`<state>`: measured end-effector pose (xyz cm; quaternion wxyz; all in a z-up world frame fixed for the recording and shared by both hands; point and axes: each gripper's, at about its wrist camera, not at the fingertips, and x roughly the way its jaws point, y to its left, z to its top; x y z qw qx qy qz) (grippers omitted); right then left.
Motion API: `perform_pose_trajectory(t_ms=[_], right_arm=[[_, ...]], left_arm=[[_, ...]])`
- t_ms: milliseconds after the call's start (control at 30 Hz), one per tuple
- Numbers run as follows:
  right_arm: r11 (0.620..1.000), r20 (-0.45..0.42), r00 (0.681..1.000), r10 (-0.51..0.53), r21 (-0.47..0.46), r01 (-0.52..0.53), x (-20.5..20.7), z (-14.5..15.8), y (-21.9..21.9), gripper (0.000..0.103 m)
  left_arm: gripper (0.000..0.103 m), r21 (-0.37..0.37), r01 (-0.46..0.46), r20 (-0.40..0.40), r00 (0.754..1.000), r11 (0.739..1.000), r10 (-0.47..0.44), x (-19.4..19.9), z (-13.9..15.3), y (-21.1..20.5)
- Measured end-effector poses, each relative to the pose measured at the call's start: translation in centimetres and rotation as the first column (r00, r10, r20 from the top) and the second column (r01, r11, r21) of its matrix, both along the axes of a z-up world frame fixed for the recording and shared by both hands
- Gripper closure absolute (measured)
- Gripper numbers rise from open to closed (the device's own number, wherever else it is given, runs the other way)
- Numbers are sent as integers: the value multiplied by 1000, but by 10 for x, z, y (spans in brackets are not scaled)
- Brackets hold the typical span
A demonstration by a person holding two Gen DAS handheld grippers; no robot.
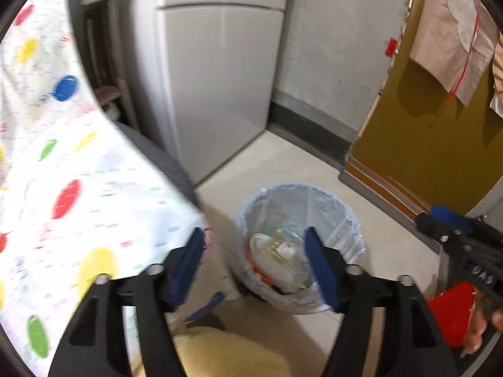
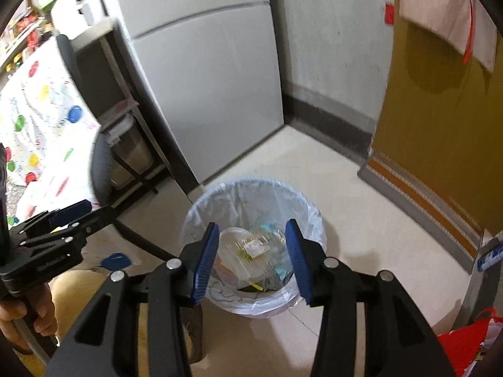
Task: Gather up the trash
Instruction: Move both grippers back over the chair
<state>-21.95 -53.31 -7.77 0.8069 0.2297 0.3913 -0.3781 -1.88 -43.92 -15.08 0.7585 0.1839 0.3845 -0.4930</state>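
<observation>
bin (image 2: 251,201) mouth: open above, trash low inside
left: chair (image 2: 100,169), fridge (image 2: 207,94)
right: bare floor (image 2: 361,207)

The left gripper (image 1: 254,264) pointed downward with its blue-padded jaws spread wide and nothing between them. The right gripper (image 2: 253,259) hung just beside it, jaws likewise wide and bare.
</observation>
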Motion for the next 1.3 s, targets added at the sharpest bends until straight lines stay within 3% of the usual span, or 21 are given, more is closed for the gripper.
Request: perform_pose_trajectory(t_ms=[33, 67, 133, 233, 367, 600, 900, 1067, 1300], right_arm=[[999, 12, 1000, -2, -33, 3, 1, 11, 7, 39], [998, 28, 1000, 0, -65, 2, 2, 21, 14, 36], [995, 59, 998, 15, -103, -9, 5, 37, 25, 30], [991, 97, 993, 67, -124, -55, 18, 56, 39, 27], [975, 121, 977, 175, -160, -155, 47, 74, 66, 23], [945, 145, 936, 321, -116, -307, 108, 74, 106, 21], [861, 107, 855, 508, -88, -500, 179, 56, 182, 20], [810, 92, 805, 586, -59, -583, 201, 50, 217, 20], [725, 33, 725, 688, -51, -687, 235, 44, 264, 20]], left_arm=[[22, -14, -10, 12, 1000, 1000, 10, 1, 5, 8], [17, -27, -27, 31, 999, 999, 28, 3, 12, 18], [16, -45, -51, 67, 996, 998, 54, 6, 26, 39], [16, -55, -115, 111, 986, 992, 121, 14, 43, 74], [15, -81, -221, 101, 968, 972, 228, 35, 57, 125], [15, -56, -445, 144, 882, 894, 449, 69, 67, 223], [15, 26, -668, 176, 735, 744, 654, 101, 67, 328], [15, 48, -712, 195, 694, 700, 693, 108, 68, 359], [15, 38, -740, 196, 665, 672, 721, 109, 77, 385]])
